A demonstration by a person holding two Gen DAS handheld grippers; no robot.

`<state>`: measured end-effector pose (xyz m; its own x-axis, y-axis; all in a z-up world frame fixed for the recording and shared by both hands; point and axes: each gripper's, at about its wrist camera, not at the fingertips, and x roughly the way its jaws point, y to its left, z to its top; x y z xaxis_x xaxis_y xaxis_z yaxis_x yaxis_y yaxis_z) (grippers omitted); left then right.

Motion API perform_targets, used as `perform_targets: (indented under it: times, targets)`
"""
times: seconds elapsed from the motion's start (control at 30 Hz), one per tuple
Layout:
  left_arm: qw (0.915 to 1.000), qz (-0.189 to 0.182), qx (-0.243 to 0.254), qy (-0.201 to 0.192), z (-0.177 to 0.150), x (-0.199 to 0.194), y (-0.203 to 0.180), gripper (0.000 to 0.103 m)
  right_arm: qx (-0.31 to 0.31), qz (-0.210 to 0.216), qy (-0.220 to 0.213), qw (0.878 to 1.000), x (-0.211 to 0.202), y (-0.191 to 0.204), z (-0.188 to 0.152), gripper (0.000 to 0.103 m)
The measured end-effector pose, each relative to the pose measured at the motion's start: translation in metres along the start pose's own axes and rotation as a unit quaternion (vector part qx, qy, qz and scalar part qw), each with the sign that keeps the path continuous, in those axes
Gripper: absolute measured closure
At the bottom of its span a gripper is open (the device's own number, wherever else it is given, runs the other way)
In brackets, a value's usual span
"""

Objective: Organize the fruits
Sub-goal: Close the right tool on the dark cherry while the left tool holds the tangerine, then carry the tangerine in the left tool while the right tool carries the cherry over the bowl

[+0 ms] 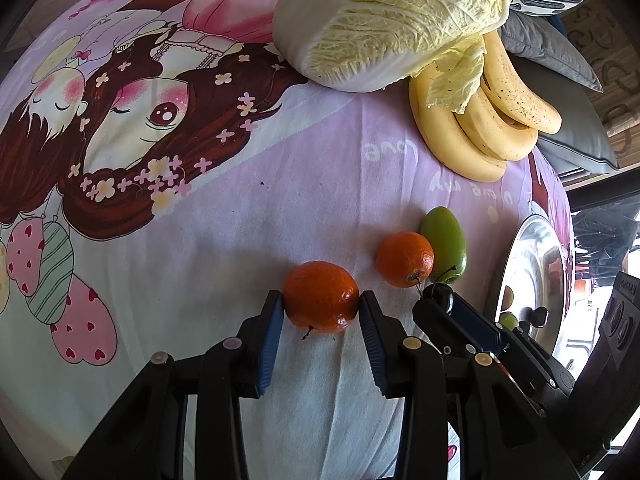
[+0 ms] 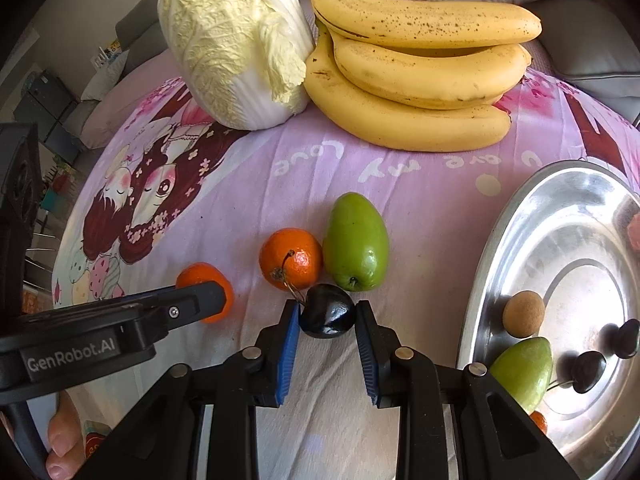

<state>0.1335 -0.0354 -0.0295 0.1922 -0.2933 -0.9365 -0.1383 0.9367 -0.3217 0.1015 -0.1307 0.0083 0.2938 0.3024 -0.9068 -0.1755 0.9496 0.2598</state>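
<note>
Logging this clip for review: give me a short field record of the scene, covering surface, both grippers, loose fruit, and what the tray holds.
surface: pink cartoon-print sheet
left gripper: closed around an orange
right gripper: closed around a dark cherry
loose fruit: second orange touching a green fruit; banana bunch behind
other produce: napa cabbage beside the bananas
metal tray: brown round fruit, another green fruit, two dark cherries

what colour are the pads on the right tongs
Blue pads, clearest in the right wrist view.
</note>
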Motion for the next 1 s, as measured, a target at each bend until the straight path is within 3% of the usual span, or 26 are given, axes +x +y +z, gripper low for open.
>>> perform_targets:
  times: [0.63, 1.0]
  targets:
    - [0.9999, -0.011, 0.004, -0.011, -0.002, -0.019, 0.006, 0.063, -0.012, -0.001, -0.017, 1.0, -0.022, 0.004, -0.006, 0.073]
    - [0.9995, -0.004, 0.031, -0.002, -0.003, -0.021, -0.014, 0.063, 0.003, -0.034, -0.011, 0.999, -0.031, -0.013, -0.003, 0.073]
